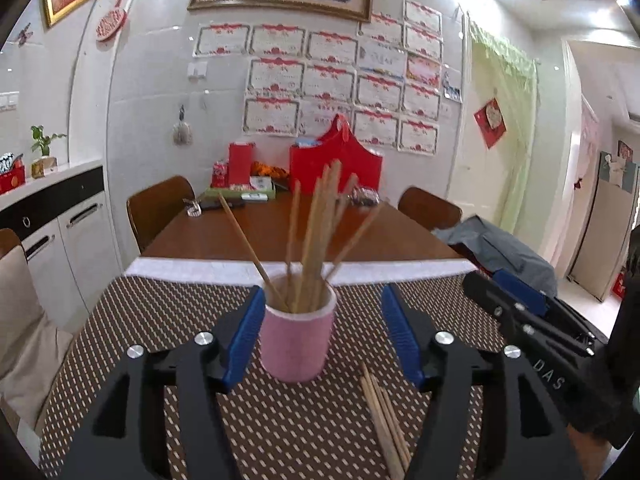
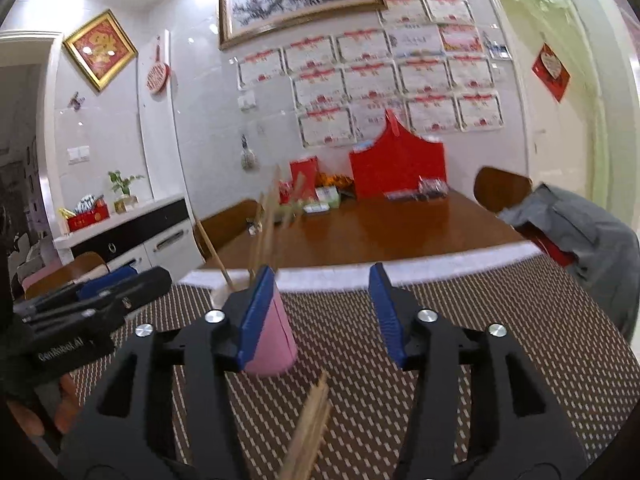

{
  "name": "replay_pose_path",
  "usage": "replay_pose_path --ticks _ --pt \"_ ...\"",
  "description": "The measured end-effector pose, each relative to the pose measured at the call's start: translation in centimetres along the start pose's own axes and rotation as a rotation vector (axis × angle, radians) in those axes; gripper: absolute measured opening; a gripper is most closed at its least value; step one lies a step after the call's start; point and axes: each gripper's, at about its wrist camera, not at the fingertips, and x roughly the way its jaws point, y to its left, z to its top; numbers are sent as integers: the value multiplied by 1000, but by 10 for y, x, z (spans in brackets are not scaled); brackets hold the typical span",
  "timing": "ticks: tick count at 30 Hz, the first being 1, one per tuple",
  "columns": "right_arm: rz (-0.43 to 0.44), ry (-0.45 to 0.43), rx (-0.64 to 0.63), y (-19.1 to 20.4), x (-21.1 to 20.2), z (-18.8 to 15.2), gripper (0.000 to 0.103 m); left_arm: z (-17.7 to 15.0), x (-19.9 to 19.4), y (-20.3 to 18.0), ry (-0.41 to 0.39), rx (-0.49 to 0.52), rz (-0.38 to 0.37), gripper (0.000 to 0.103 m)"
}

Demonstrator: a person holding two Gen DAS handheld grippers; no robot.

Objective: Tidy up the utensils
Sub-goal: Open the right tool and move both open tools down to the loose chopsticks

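Observation:
A pink cup (image 1: 296,340) stands on the brown woven mat (image 1: 160,320) with several wooden chopsticks (image 1: 316,232) upright in it. My left gripper (image 1: 322,296) is open around the cup; its left pad is close to the cup wall and its right pad stands well off. A few loose chopsticks (image 1: 384,416) lie on the mat just right of the cup. In the right wrist view the cup (image 2: 276,340) is half hidden behind the left finger. My right gripper (image 2: 321,272) is open and empty, with the loose chopsticks (image 2: 310,424) below it.
The wooden table (image 1: 280,228) runs back to a red bag (image 1: 336,168) and small boxes at the wall. Brown chairs (image 1: 160,204) stand on both sides. A grey cloth (image 1: 500,248) is heaped at the right, and a white cabinet (image 1: 60,232) lines the left.

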Motion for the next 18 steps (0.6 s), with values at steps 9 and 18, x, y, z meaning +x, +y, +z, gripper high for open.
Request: replay_pose_path --ticks 9,18 --pt "-21 232 6 -22 -3 -42 56 -52 19 -34 287 74 -42 68" --pt "-50 426 13 -41 8 -81 61 -102 55 -33 559 22 -36 67"
